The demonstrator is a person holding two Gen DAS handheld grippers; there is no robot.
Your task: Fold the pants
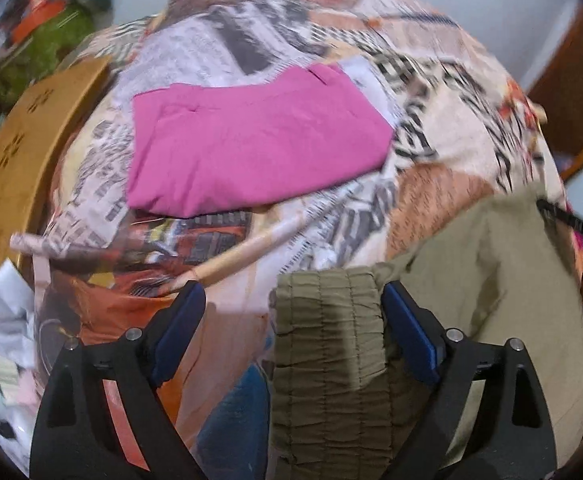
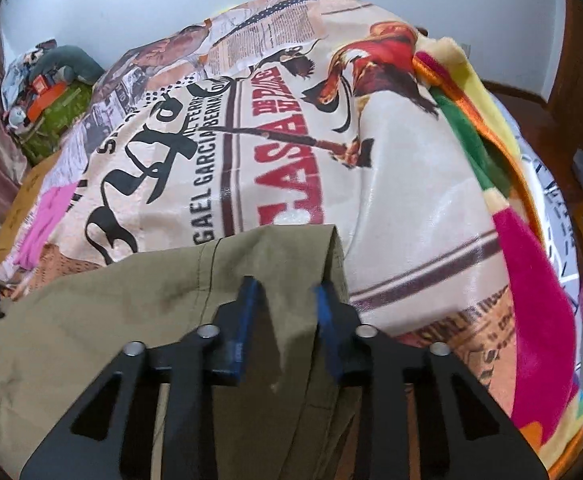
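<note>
**Olive cotton pants at both claws on a printed bedspread**

Left wrist view. Olive-green cotton pants with a gathered elastic waistband (image 1: pixel 327 344) lie between the fingers of the left gripper (image 1: pixel 293 300). The jaws stand wide apart. The ruched waistband sits against the blue pad of the right-hand finger (image 1: pixel 409 332); the left-hand finger is apart from the cloth, over bare bedspread. The claw is open and clamps nothing. The rest of the olive cloth spreads to the right of the claw. Ahead of the claw, well apart, a folded bright pink garment (image 1: pixel 251 144) lies flat on the newspaper-and-poster printed bedspread (image 1: pixel 431 200). To the left of the claw runs a tan wooden bed frame with cut-out flower shapes (image 1: pixel 15 152).

Right wrist view. The right gripper (image 2: pixel 287 290) has its two blue-padded fingers (image 2: pixel 247 320) set on either side of a raised fold of the same olive pants (image 2: pixel 91 320). A narrow gap remains between the pads, with cloth in it; whether the pads press the cloth cannot be told. The pants extend to the left of the claw and below it. Ahead lies the printed bedspread (image 2: pixel 283 160). To the right of the claw a striped fleece blanket in pink, green, yellow and orange (image 2: pixel 531 280) lies along the bed edge.
</note>
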